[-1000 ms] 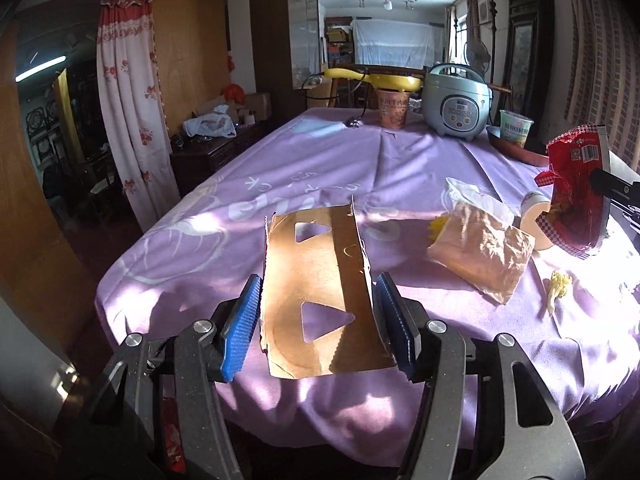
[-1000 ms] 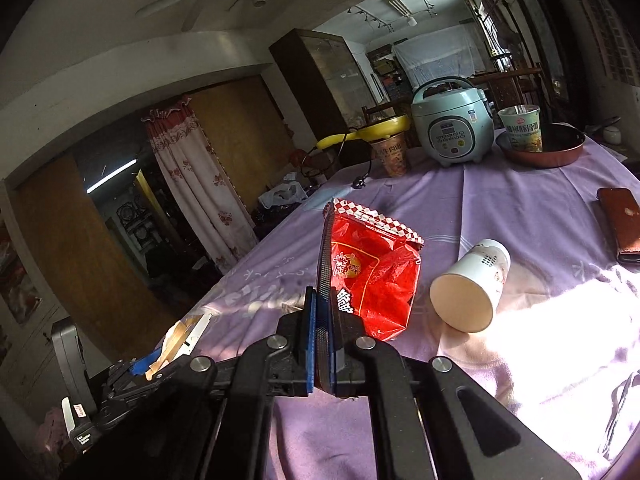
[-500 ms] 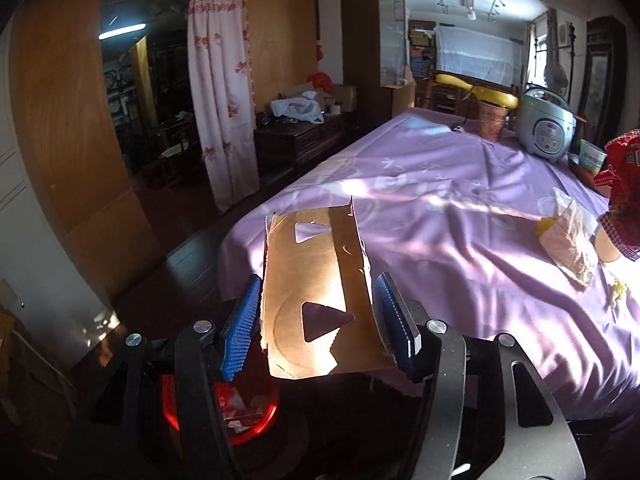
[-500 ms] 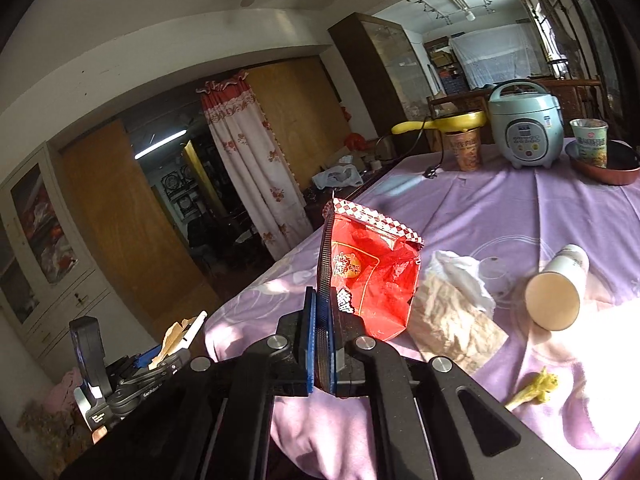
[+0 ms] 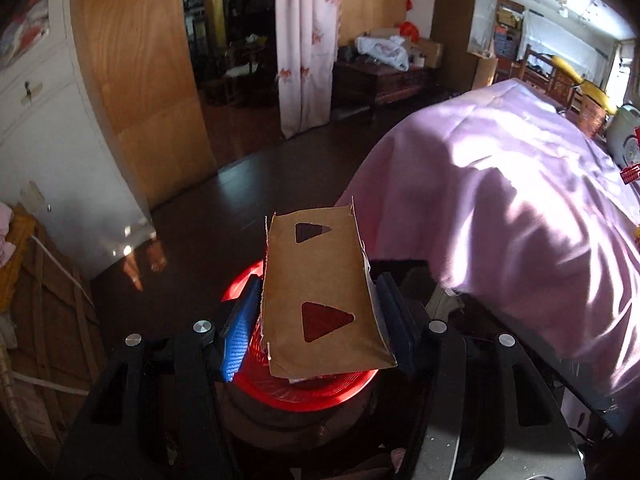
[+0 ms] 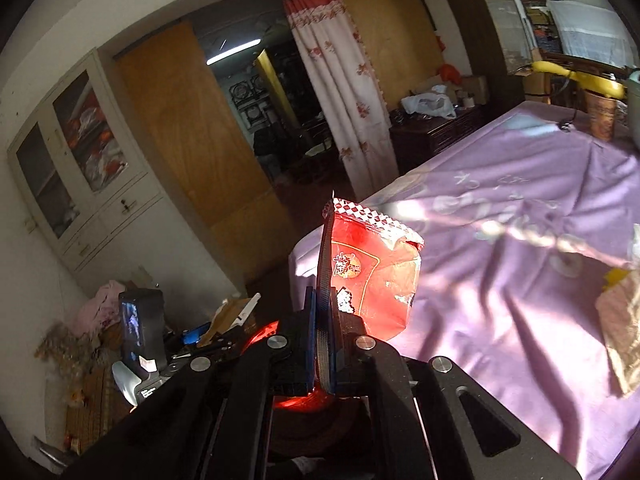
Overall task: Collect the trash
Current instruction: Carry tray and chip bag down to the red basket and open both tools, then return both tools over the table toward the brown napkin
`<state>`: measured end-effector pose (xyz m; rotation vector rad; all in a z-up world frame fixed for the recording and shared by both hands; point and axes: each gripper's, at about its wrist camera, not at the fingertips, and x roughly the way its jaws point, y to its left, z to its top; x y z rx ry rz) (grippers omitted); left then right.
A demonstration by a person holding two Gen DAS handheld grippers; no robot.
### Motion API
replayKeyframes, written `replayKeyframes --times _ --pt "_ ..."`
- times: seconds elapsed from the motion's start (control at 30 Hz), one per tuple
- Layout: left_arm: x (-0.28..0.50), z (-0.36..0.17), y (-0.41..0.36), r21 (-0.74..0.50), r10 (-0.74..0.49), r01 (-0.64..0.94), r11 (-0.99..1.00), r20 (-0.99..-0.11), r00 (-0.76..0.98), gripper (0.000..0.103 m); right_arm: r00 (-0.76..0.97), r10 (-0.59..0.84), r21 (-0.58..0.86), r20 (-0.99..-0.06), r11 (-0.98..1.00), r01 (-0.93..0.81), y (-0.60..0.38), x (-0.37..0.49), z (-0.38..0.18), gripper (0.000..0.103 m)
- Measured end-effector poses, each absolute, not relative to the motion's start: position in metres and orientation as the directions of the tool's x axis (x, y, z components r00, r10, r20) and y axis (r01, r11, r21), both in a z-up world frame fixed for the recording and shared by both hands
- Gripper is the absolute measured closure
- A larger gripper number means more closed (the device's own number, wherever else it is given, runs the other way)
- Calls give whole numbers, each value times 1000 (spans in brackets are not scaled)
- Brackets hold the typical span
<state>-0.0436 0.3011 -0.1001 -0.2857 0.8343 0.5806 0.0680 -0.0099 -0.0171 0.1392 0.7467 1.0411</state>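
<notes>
Fingers of the left gripper (image 5: 318,320) pinch the cardboard (image 5: 320,300), now over the red bin (image 5: 304,390); the right gripper (image 6: 322,344) stays clamped on the wrapper (image 6: 372,276).

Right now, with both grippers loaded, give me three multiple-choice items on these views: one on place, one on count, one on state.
1. Where is the brown cardboard piece held by the left gripper?
A. flat on the purple tablecloth
B. above the red trash bin
C. on the white cabinet

2. How many triangular holes does the cardboard show?
A. one
B. two
C. four

3. How stands the right gripper?
A. shut on the red snack bag
B. wide open, empty
C. out of view

Key: 1 B, the red trash bin shows directly beneath it, beside the purple tablecloth. 2 B, one hole near each end. 3 A, its fingers pinch the edge of the red snack bag.
</notes>
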Motion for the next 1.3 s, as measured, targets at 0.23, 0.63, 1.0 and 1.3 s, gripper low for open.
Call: replayKeyframes --times 0.23,0.63,1.0,1.3 --pt "-58 -136 348 -102 268 -625 774 -842 469 40 114 813 438 -571 419 -795 93 59 -32 98" --pt "-85 -143 391 -154 300 -730 666 -841 451 27 -78 723 450 -686 338 -826 207 40 -83 93" --pt "-83 -138 391 -125 315 -725 677 -841 439 26 -79 730 481 -678 361 -799 204 42 -93 72" --pt "-67 -121 365 -97 337 -685 722 -816 470 24 5 767 474 -642 402 -783 160 47 -79 56"
